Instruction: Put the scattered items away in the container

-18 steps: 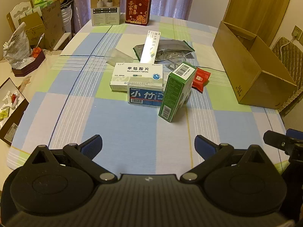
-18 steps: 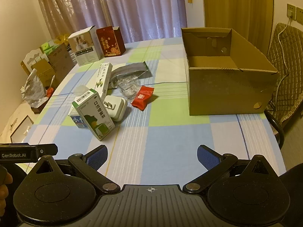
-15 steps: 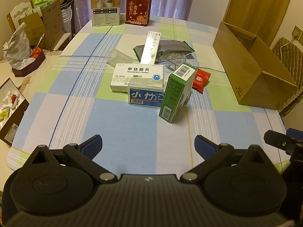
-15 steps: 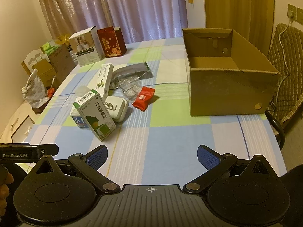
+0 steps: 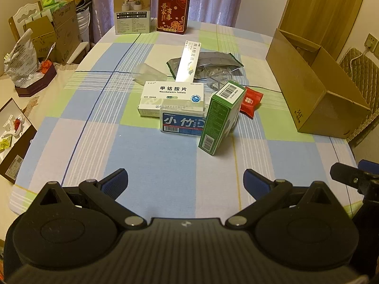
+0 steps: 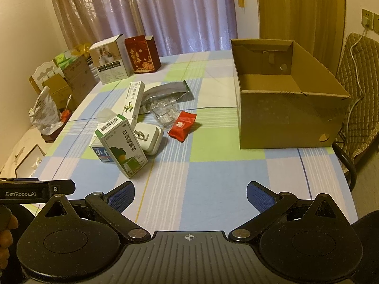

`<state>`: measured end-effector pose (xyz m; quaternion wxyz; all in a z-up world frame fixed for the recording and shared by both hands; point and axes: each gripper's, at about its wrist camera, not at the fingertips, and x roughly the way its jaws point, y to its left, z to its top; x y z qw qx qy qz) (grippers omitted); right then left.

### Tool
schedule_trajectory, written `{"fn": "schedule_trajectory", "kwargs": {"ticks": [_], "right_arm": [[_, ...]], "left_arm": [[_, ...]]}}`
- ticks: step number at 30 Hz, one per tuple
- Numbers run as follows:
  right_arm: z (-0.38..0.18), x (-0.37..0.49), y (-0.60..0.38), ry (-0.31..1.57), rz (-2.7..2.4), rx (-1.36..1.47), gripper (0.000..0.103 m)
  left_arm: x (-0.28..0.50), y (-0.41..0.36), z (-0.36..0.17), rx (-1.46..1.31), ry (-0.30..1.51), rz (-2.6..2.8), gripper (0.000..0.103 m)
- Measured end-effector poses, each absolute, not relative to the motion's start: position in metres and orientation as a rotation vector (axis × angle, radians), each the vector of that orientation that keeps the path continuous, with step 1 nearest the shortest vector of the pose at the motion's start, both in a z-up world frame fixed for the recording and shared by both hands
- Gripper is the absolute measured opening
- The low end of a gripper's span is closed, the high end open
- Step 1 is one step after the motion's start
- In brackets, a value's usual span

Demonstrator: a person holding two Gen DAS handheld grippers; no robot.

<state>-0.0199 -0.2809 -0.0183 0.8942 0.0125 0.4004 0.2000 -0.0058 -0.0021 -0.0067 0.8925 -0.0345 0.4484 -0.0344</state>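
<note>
Checked table (image 5: 142, 156) holds one cardboard box (image 6: 284, 123); both grippers (image 5: 184, 182) (image 6: 189, 195) spread, empty.

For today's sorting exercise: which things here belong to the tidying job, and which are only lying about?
Belong to the job:
cardboard box
green box
white tablet box
blue pack
red sachet
white plug
long white box
silver pouch

Lying about:
dark red box
white carton

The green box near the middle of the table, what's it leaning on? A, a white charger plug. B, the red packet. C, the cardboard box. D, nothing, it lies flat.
A: the green box stands tilted, its back resting against the white charger plug.
</note>
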Motion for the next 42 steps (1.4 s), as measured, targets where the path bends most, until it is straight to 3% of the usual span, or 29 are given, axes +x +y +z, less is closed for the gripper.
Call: {"fn": "schedule_trajectory", "kwargs": {"ticks": [42], "right_arm": [[-0.021, -0.018, -0.279, 0.848, 0.447, 0.019, 0.103]], "left_arm": [[-0.001, 0.001, -0.004, -0.092, 0.939, -0.09, 0.102]]}}
